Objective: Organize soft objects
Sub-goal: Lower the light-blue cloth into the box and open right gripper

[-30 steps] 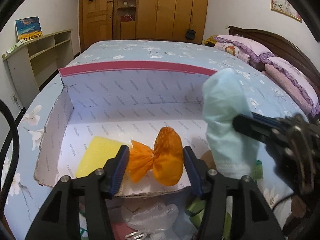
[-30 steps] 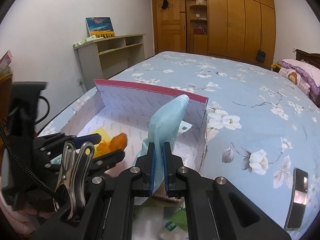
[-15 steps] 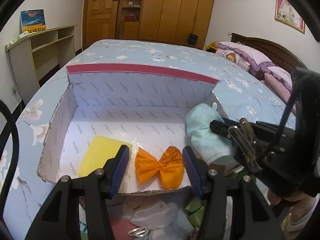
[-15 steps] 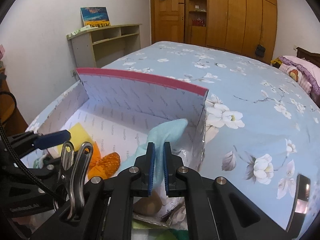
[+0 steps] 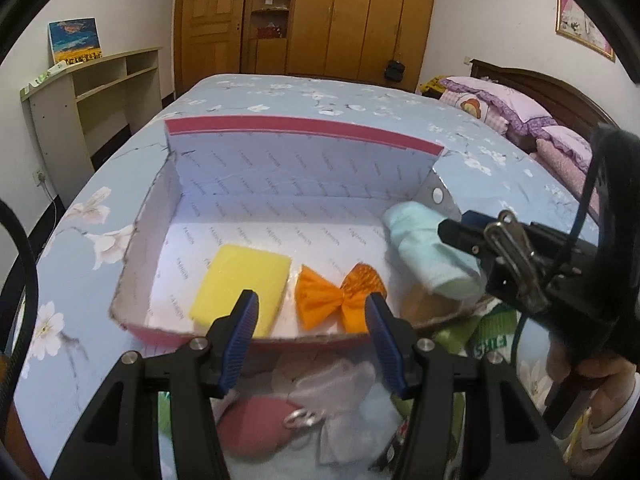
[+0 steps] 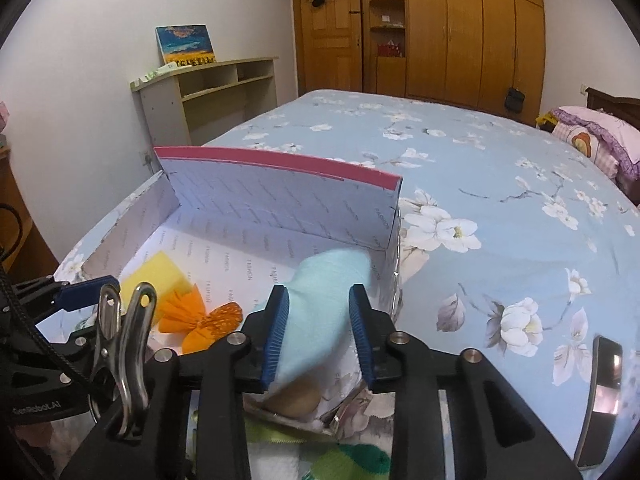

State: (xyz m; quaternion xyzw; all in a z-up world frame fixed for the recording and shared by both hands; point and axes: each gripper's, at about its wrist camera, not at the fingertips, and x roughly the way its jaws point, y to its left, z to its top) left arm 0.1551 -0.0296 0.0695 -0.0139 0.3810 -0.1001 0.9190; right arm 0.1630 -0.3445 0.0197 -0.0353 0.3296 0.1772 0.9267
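A shallow cardboard box (image 5: 144, 240) with a pink rim and a white printed lining is sitting on a bed (image 5: 320, 96) covered in a blue floral sheet. Inside it, a yellow sponge (image 5: 240, 284) is lying flat toward the box's near left side, and an orange bow (image 5: 340, 296) is lying just beside it at its 3 o'clock, the two nearly touching.

The left gripper (image 5: 310, 328) is hovering over the box's near edge with its blue-padded fingers (image 5: 242, 328) spread wide apart and nothing between them; the bow is showing in the gap beyond the tips, at the gripper's 12 o'clock, apart from both pads.

The right gripper (image 6: 318, 336) is reaching over the box's near right corner. Its fingers (image 6: 276, 332) are standing parted, and a light blue sock (image 6: 320, 300) is lying between them, resting in the right end of the box at the bow's 3 o'clock. Whether the pads are pressing on the sock cannot be told. In the left wrist view the sock (image 5: 428, 252) is lying against the box's right wall, over a tan rounded object (image 5: 428, 304).

Outside the box, at the left gripper's 6 o'clock, a pile of soft items is lying blurred, among them a pink piece (image 5: 256, 424) and a translucent white one (image 5: 340, 392). A phone (image 6: 602, 396) is lying on the sheet at the right gripper's 3 o'clock
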